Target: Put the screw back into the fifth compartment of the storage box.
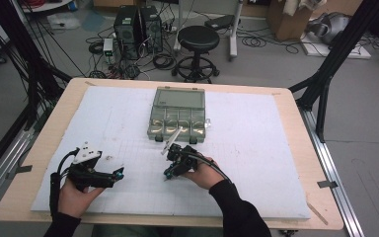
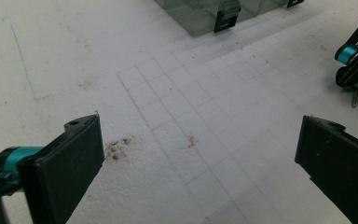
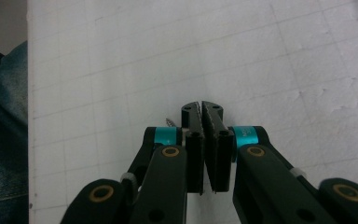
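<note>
The screw (image 3: 170, 122) is small, grey and threaded, and just its ridged tip peeks out left of the right tool (image 3: 202, 106), whose pads are pressed together on it. In the left gripper view the same screw (image 2: 355, 98) hangs below that tool's tip as a thin grey pin, long axis near upright, pointing down at the white worktop (image 1: 256, 163). The left tool (image 2: 198, 158) is spread wide with nothing between its pads, well apart from the screw.
</note>
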Available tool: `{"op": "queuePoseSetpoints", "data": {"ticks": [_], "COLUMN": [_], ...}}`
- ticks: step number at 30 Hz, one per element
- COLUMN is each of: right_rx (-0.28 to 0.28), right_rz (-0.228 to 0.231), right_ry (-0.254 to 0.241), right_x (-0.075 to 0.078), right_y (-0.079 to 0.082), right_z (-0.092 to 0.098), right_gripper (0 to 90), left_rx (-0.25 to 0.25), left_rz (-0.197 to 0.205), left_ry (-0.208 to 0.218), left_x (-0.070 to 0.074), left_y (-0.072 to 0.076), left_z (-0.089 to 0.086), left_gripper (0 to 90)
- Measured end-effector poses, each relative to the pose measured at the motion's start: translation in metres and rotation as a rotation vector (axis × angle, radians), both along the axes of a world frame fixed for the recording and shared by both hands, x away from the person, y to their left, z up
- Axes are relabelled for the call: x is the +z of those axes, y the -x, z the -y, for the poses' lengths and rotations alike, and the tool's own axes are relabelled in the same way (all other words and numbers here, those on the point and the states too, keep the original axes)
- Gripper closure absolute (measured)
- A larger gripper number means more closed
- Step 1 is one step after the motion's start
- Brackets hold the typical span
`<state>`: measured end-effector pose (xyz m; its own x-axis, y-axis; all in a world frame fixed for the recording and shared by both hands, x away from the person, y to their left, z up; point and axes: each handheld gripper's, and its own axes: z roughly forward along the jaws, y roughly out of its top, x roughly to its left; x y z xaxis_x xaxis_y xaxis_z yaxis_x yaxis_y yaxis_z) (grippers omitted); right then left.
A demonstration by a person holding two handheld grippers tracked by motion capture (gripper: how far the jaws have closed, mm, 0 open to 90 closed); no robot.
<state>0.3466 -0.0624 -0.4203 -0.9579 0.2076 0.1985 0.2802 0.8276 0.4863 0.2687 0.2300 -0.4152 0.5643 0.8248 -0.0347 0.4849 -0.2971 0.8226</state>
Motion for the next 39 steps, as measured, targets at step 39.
{"op": "queuePoseSetpoints", "data": {"ticks": [39], "right_rx": [0.062], "right_rz": [0.07], "right_ry": [0.022], "right_x": [0.002], "right_y": [0.023], "right_z": [-0.002], "right_gripper": [82.9], "left_rx": [0.0], "left_rz": [0.002], "left_ry": [0.004], "left_x": [0.001], "left_y": [0.0], "left_z": [0.0], "left_gripper": [1.7]}}
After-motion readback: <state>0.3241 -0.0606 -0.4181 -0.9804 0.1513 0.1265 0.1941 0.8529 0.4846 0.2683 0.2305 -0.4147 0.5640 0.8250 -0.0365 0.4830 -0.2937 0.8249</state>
